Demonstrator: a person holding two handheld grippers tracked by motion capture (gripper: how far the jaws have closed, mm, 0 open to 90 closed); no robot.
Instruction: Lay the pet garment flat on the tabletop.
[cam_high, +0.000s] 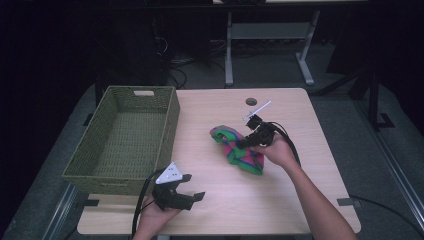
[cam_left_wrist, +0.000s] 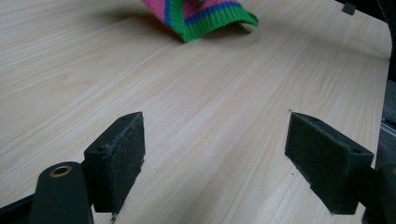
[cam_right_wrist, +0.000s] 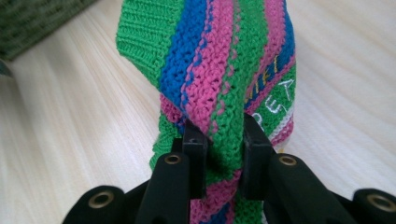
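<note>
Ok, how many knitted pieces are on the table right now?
1. A striped knitted garment in green, pink and blue lies right of the wicker basket, pinched by the right tool. The basket looks empty, though its near wall hides some of the floor.

Striped knitted cloth (cam_high: 236, 146), bunched on the table (cam_high: 300, 190), pinched by right tongs (cam_high: 248, 141).

Green woven basket (cam_high: 125, 137) at table's (cam_high: 300, 120) left edge, small round grommet (cam_high: 251, 101) near the far edge, desk legs (cam_high: 304, 65) on grey floor (cam_high: 270, 75) beyond
</note>
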